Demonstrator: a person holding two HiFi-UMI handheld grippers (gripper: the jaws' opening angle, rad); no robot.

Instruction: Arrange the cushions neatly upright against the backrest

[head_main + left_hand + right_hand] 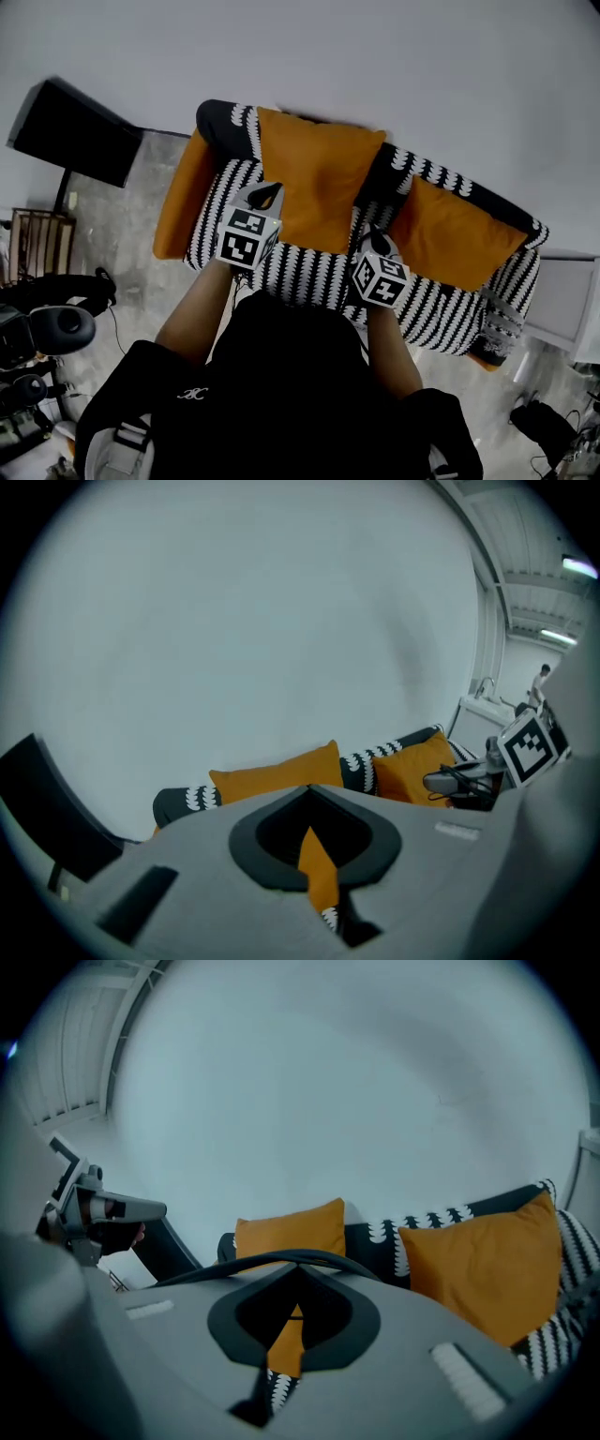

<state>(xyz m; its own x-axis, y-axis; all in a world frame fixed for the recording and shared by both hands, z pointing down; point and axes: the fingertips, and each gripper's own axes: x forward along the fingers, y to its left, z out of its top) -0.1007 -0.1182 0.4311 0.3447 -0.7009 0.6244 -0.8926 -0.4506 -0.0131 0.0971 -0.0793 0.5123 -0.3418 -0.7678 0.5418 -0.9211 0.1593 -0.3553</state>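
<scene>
Head view: two orange square fabric cushions (319, 178) stand against the backrest (441, 175) of the black-and-white patterned sofa (309, 274). The left tool (266, 196) and the right tool (377, 242), both closed and empty, hover over its seat. Open both wide first, then grip the nearer cushion's edges gently.

Background: a white wall (394, 56) above a grey floor (131, 234). Left side: a black panel on a stand (80, 131), a wooden rack (37, 246) just below it, and dark equipment (52, 323) near the frame edge. Right side: a white cabinet (567, 300), with cables (553, 427) on the floor near it.
</scene>
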